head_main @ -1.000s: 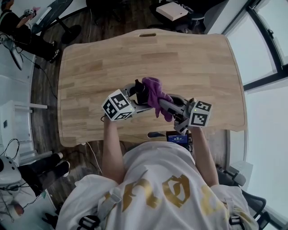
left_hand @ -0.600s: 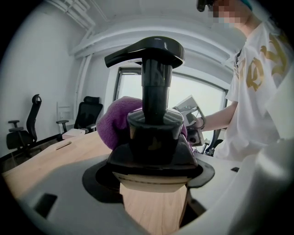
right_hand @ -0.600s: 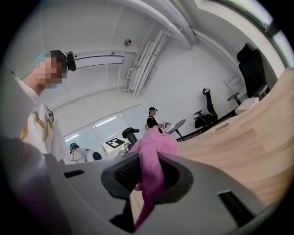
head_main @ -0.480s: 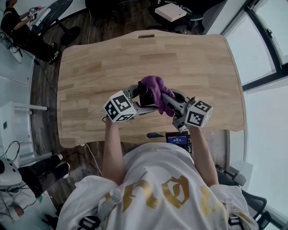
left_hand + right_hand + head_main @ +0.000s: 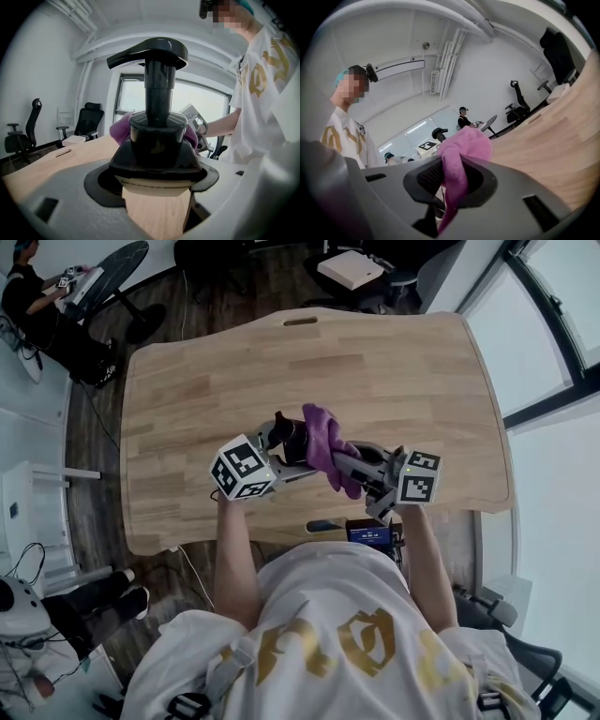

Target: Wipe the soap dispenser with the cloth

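Observation:
A black soap dispenser (image 5: pixel 157 140) with a pump head (image 5: pixel 150 52) stands upright between the jaws of my left gripper (image 5: pixel 158 173), which is shut on its base. In the head view the soap dispenser (image 5: pixel 291 439) is held above the wooden table (image 5: pixel 375 362). My right gripper (image 5: pixel 452 180) is shut on a purple cloth (image 5: pixel 461 154). That purple cloth (image 5: pixel 326 448) is pressed against the dispenser's right side, and a fold of the cloth (image 5: pixel 121 129) shows behind the bottle. The right gripper (image 5: pixel 339 461) lies just right of the left gripper (image 5: pixel 281 451).
The wooden table has a slot handle (image 5: pixel 300 321) at its far edge. A white box (image 5: pixel 349 268) rests on a chair beyond the table. Another person (image 5: pixel 37 296) sits at a round table far left. Office chairs (image 5: pixel 89 122) stand in the background.
The cloth has shifted slightly over the dispenser's side, up and then back down. Both grippers stayed together in nearly the same place above the table.

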### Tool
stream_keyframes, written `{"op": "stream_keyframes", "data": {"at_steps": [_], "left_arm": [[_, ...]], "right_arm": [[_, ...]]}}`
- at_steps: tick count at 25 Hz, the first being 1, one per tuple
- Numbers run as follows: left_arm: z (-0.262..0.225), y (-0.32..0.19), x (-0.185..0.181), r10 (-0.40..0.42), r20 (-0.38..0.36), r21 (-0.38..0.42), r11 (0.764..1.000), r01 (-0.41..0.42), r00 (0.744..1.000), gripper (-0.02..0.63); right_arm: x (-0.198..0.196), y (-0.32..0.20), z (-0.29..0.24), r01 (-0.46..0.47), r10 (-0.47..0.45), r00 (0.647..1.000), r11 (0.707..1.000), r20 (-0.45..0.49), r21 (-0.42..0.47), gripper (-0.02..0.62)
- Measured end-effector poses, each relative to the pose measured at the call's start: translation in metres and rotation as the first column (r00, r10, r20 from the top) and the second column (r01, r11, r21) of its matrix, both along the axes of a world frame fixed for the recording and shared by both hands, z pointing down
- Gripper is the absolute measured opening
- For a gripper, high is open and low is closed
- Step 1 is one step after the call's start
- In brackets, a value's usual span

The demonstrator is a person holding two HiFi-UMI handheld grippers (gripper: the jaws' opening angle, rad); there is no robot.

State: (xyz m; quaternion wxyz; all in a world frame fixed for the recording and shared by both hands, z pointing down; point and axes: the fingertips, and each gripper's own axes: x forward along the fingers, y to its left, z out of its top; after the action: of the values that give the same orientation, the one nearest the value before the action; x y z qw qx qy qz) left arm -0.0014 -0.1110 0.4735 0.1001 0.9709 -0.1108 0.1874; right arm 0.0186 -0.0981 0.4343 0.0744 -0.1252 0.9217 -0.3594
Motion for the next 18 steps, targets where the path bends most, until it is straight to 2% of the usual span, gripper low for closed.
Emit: {"op": "stream_keyframes", "data": {"at_steps": [2,7,11,14,18], "left_arm": [[-0.003,-0.001,0.000,-0.005,-0.013,0.003,1.000,0.005,1.000,0.341],[-0.009,0.002,0.006,0.014,-0.023,0.007,1.000,-0.014,1.000,0.341],[-0.014,0.005,0.009,0.025,-0.052,0.004,1.000,-0.025,0.998,0.341],[-0.014,0.005,0.007,0.014,-0.051,0.005,1.000,-0.014,0.999,0.341],[-0.013,0.002,-0.002,-0.027,-0.066,-0.001,1.000,0.027,0.997,0.341]], "right_arm": [[0.001,-0.001,0.000,-0.020,0.020,1.000,1.000,-0.006,0.020,0.054],[0.008,-0.030,0.014,-0.210,0.219,0.966,0.975,-0.139,0.075,0.054],[0.010,-0.040,0.011,-0.284,0.290,0.951,0.956,-0.108,0.068,0.054],[0.008,-0.031,0.008,-0.245,0.245,0.968,0.969,-0.047,0.010,0.054],[0.001,-0.004,-0.002,-0.072,0.077,0.994,0.995,0.075,-0.065,0.054]]}}
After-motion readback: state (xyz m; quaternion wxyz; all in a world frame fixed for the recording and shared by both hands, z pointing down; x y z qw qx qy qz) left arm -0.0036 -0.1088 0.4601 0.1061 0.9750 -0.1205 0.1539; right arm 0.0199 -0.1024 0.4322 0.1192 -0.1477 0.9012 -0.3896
